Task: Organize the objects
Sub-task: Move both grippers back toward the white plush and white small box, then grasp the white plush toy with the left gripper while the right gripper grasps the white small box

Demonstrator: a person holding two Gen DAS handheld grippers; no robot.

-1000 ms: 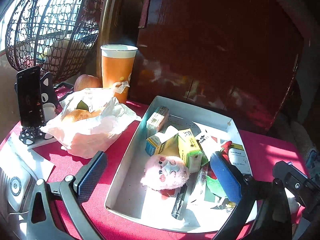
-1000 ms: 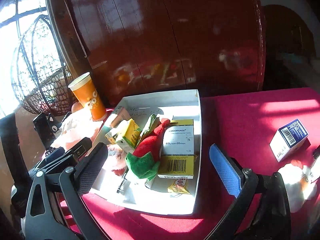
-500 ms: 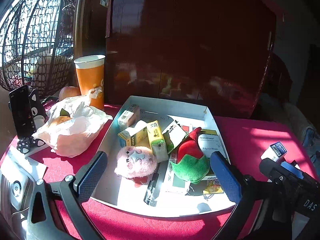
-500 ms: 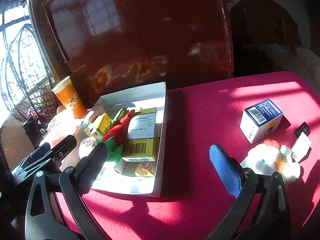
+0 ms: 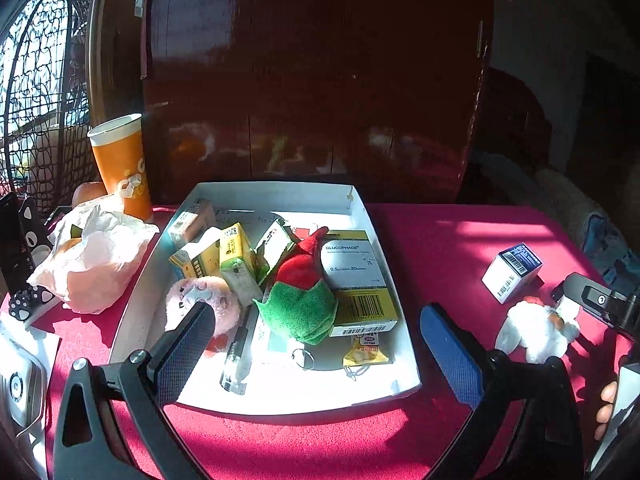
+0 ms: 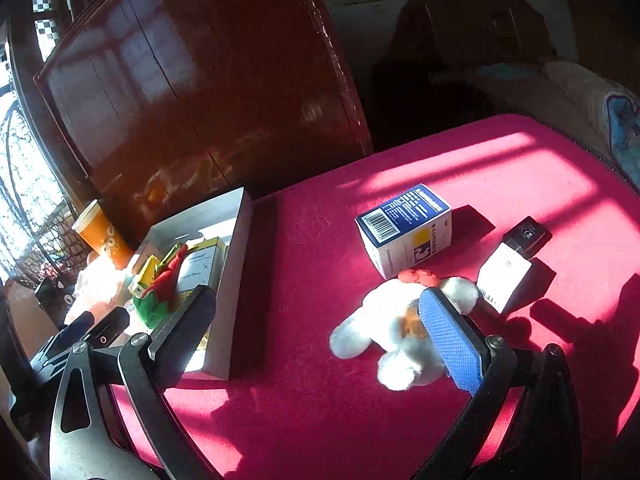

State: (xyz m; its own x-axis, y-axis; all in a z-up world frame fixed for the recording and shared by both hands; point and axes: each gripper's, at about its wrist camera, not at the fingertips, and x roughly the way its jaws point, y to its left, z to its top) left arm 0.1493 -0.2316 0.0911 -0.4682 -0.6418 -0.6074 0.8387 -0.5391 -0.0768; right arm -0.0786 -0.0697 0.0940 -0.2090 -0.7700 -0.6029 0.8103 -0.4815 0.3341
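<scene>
A white tray (image 5: 280,194) on the red table holds several medicine boxes, a pink plush (image 5: 204,300), a red and green elf hat (image 5: 302,296) and a Glucophage box (image 5: 356,276). My left gripper (image 5: 316,344) is open and empty over the tray's near edge. On the cloth to the right lie a blue and white box (image 6: 404,228), a white plush (image 6: 396,332), a small white box (image 6: 504,276) and a black item (image 6: 526,236). My right gripper (image 6: 320,328) is open and empty, its blue finger (image 6: 448,344) over the white plush. The tray also shows in the right wrist view (image 6: 236,264).
An orange cup (image 5: 120,164), a crumpled paper bag with bread (image 5: 92,256), an apple (image 5: 88,192) and a phone on a cat stand (image 5: 16,240) sit left of the tray. A dark wooden cabinet (image 5: 312,80) stands behind the table. A wire cage (image 5: 36,80) is far left.
Both grippers have swung to the right. The right wrist view went from the tray to the loose box and white plush. Both stay open.
</scene>
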